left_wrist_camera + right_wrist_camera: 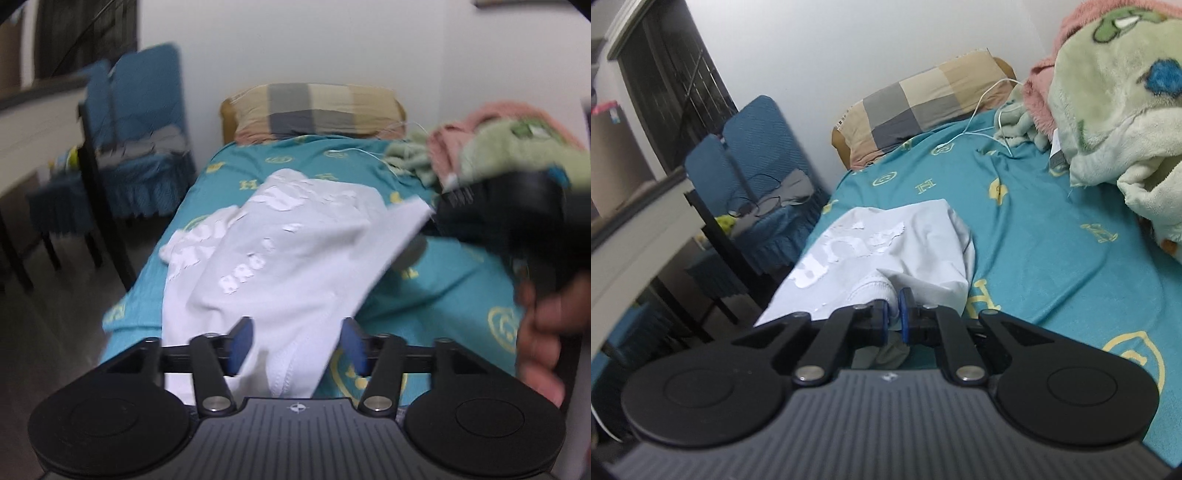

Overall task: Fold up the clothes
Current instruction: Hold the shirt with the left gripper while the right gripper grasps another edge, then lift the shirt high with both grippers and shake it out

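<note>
Both jaw pairs sit at the near edge of a white shirt (280, 258). On the left gripper (297, 345) they stand well apart, with the shirt's ribbed hem lying loose between the blue pads (242, 343) and not pressed by them. On the right gripper (893, 314) they are nearly closed, pinching a bunched fold of the same shirt where ribbed white knit bulges above the pads.

In the left view the shirt is spread lengthways down the middle of the bed (1052, 258), its far end rumpled and one flap raised stiffly toward the right gripper's black body. Peeling white print, cracked and patchy, shows on the smooth pale cloth. A hand (546, 332) grips the right tool at the frame's right edge.

A teal sheet with yellow emblems covers the bed, lying in soft creases. To the right of the shirt a broad stretch of sheet is bare; to the left the shirt runs close to the bed's edge, which drops to a dark floor. Beyond that edge stands a chair (757, 155) in a quilted blue cover with a pleated skirt, beside a dark table leg.

At the head lies a checked pillow (923, 99) in tan and grey blocks against the white wall. A fluffy heap of pink and green blankets (1108, 92) fills the far right corner, and a thin white cable (982, 110) trails from it across the sheet.
</note>
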Demonstrator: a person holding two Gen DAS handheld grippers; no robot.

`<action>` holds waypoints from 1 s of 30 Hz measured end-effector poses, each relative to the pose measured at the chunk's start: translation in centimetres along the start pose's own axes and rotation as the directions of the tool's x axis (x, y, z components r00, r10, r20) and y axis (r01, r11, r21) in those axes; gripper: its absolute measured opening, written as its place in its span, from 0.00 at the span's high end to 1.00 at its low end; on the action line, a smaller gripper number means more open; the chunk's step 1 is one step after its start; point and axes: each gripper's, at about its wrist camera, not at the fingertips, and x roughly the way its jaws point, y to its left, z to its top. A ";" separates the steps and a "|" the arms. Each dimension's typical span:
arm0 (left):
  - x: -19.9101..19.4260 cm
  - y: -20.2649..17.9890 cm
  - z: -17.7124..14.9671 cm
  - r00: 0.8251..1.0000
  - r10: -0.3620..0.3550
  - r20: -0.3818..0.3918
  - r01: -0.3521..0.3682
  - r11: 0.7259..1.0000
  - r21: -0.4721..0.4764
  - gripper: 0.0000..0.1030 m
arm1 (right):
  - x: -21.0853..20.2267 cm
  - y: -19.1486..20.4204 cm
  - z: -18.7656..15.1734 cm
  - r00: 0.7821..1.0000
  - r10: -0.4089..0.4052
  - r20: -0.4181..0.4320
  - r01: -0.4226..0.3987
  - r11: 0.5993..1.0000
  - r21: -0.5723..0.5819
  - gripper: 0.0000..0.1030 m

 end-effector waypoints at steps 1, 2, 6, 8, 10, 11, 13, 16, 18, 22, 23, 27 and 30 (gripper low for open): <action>0.2 -0.7 -0.2 1.000 0.023 0.005 -0.023 0.999 0.032 0.35 | -0.1 -0.1 0.2 1.000 0.013 -0.003 -0.012 1.000 0.012 0.91; 0.6 -1.3 -0.4 0.999 0.051 0.007 -0.051 0.997 0.057 0.33 | -0.1 -0.2 0.4 1.000 0.024 -0.003 -0.024 0.999 0.021 0.91; 2.9 -2.0 -0.9 0.977 0.211 -0.028 -0.211 0.977 0.014 0.28 | -0.6 -0.1 0.9 0.998 0.055 0.018 -0.055 0.998 0.035 0.91; 3.6 -1.1 -1.0 0.953 0.297 -0.063 -0.302 0.946 -0.115 0.28 | -0.8 0.0 0.9 0.998 0.053 0.033 -0.054 0.998 0.036 0.91; 3.6 0.6 -1.4 0.933 0.341 -0.112 -0.359 0.891 -0.278 0.27 | -1.0 -0.3 1.0 0.998 0.040 0.046 -0.042 0.998 0.044 0.91; 3.5 1.3 -1.6 0.926 0.354 -0.134 -0.379 0.859 -0.346 0.27 | -1.0 -0.4 0.9 0.998 0.026 0.050 -0.028 0.999 0.045 0.91; 2.8 1.9 -2.1 0.915 0.370 -0.159 -0.402 0.823 -0.401 0.27 | -0.8 -0.7 0.7 0.998 -0.013 0.054 0.011 0.999 0.032 0.91; 1.7 2.3 -2.7 0.900 0.390 -0.195 -0.436 0.786 -0.438 0.29 | -0.1 0.1 -0.1 0.992 -0.118 0.045 0.121 0.989 -0.080 0.89; 1.0 2.7 -3.0 0.891 0.399 -0.218 -0.454 0.763 -0.460 0.32 | 1.0 0.3 -1.0 0.984 -0.177 0.008 0.177 0.974 -0.139 0.89; 0.3 3.8 -3.4 0.896 0.381 -0.228 -0.443 0.726 -0.526 0.53 | 3.4 -0.2 -3.0 0.963 -0.237 -0.126 0.214 0.961 -0.173 0.88; 0.2 4.0 -3.1 0.899 0.382 -0.214 -0.435 0.723 -0.536 0.56 | 3.7 -0.4 -3.3 0.959 -0.243 -0.145 0.219 0.961 -0.166 0.88; -1.3 3.5 -1.3 0.899 0.432 -0.068 -0.392 0.726 -0.565 0.82 | 1.5 0.1 -2.5 0.980 -0.201 -0.003 0.199 0.970 -0.137 0.88; -4.6 2.5 1.0 0.868 0.472 0.154 -0.313 0.762 -0.567 0.90 | -2.5 2.2 -0.9 0.970 -0.121 0.209 0.159 0.972 -0.174 0.89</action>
